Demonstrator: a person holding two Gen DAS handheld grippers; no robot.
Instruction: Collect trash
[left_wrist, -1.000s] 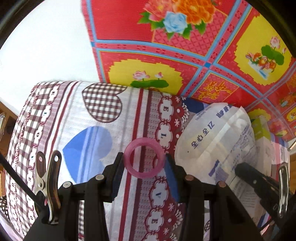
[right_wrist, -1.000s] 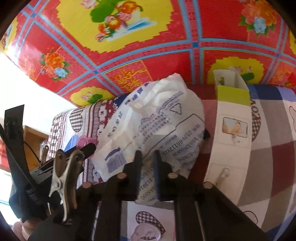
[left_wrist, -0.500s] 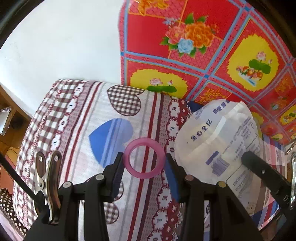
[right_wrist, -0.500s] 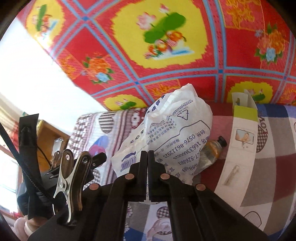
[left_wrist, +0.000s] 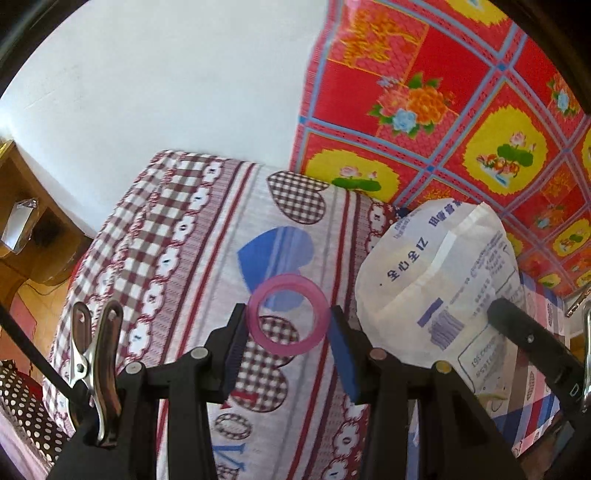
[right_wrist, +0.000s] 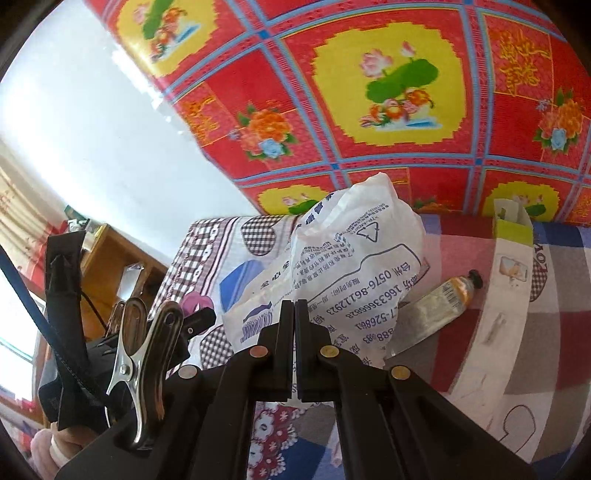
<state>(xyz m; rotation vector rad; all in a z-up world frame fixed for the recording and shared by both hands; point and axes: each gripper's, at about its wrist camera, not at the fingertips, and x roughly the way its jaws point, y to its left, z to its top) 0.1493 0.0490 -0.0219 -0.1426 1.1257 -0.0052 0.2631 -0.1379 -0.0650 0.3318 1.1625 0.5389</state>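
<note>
My left gripper (left_wrist: 289, 320) is shut on a translucent pink ring (left_wrist: 288, 314), which hangs above the patterned bedsheet (left_wrist: 192, 258). To its right stands a white plastic bag (left_wrist: 439, 291) with blue print. My right gripper (right_wrist: 294, 314) is shut on that white plastic bag (right_wrist: 354, 273) and holds it up off the bed. The right gripper's arm (left_wrist: 532, 343) shows at the right edge of the left wrist view. The left gripper with the pink ring (right_wrist: 197, 304) shows at the left of the right wrist view.
A small squeezed tube (right_wrist: 439, 299) with a black cap lies on the sheet right of the bag. A long white and green carton (right_wrist: 509, 266) lies further right. A red and yellow floral cloth (right_wrist: 388, 92) covers the wall behind. A wooden cabinet (left_wrist: 26, 229) stands left of the bed.
Both grippers have risen from the bed. The right jaws closed fully on the bag and lifted it, uncovering the tube. The pink ring stays held in the left gripper.
</note>
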